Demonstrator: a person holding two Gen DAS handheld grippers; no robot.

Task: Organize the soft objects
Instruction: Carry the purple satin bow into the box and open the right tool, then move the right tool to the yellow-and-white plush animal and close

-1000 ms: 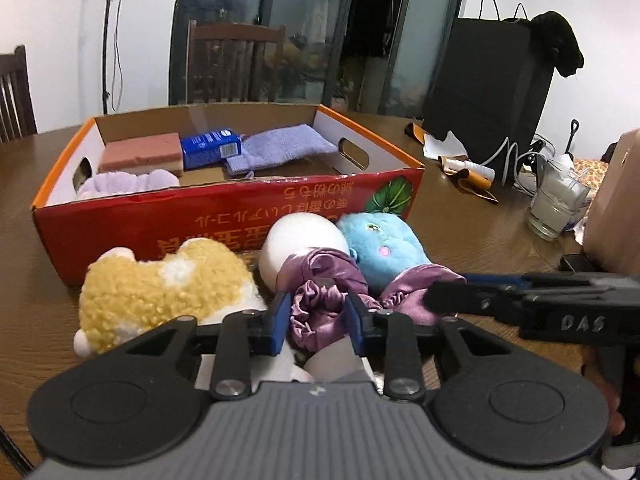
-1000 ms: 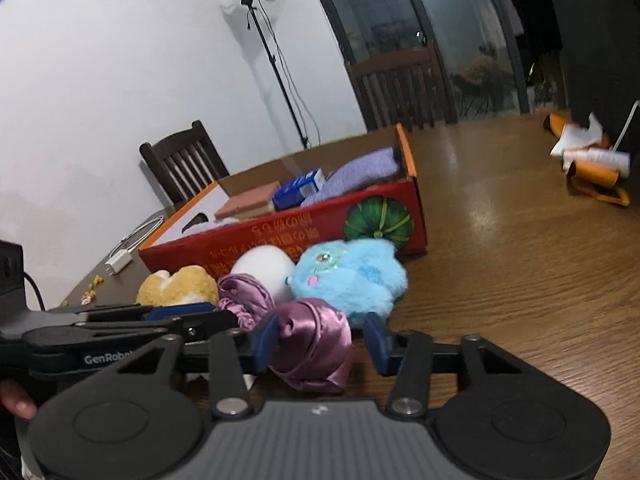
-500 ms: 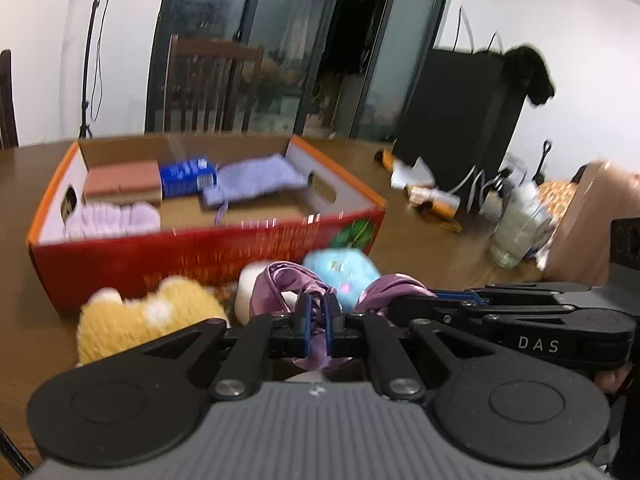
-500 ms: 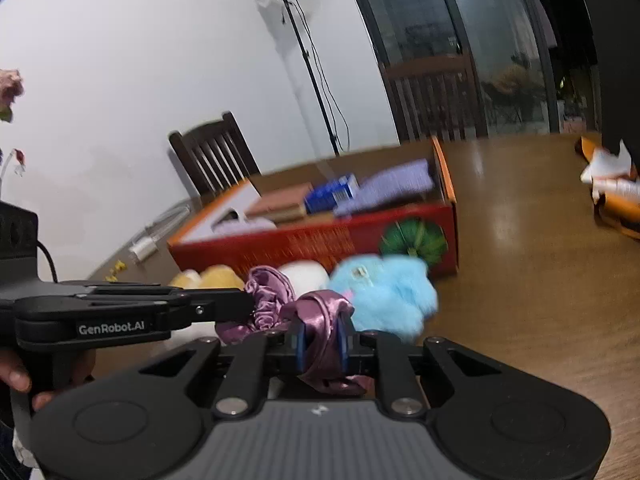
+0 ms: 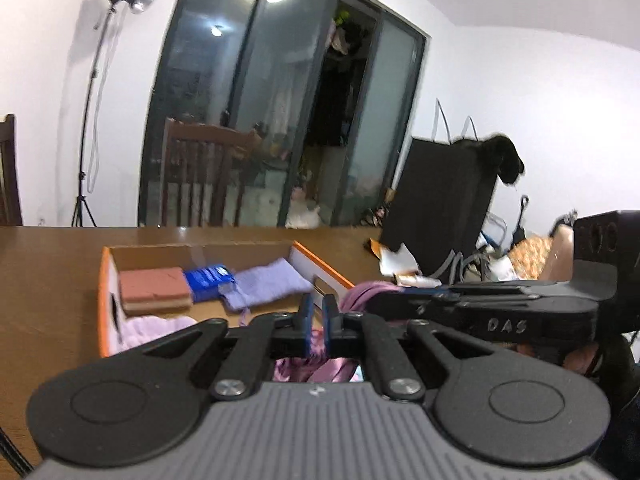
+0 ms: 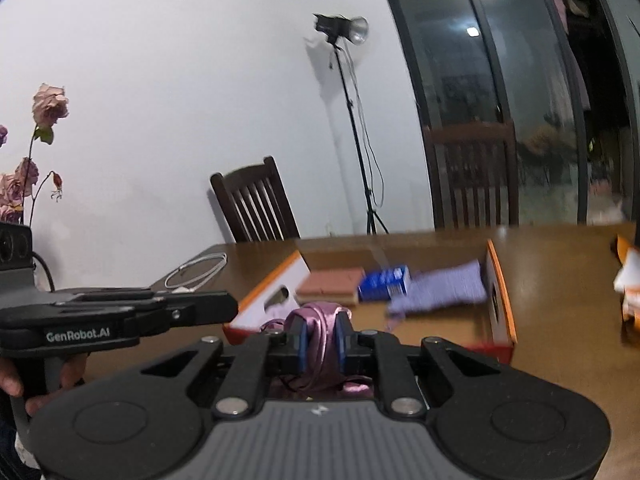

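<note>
My left gripper is shut on a purple satin scrunchie that hangs below its fingers. My right gripper is shut on a second purple satin scrunchie, whose loop sticks up between the blue pads. Both are lifted in front of the orange cardboard box, which also shows in the right wrist view. The box holds a pink sponge, a blue packet, a lilac cloth and a pale purple soft item. The plush toys are hidden below the grippers.
The box stands on a brown wooden table. A white cable lies at the left. A black bag and papers are at the right. Wooden chairs stand behind the table.
Both grippers closed on the scrunchies, then rose with them. The view has tilted up, so the plush toys and the box front have dropped out of sight.
</note>
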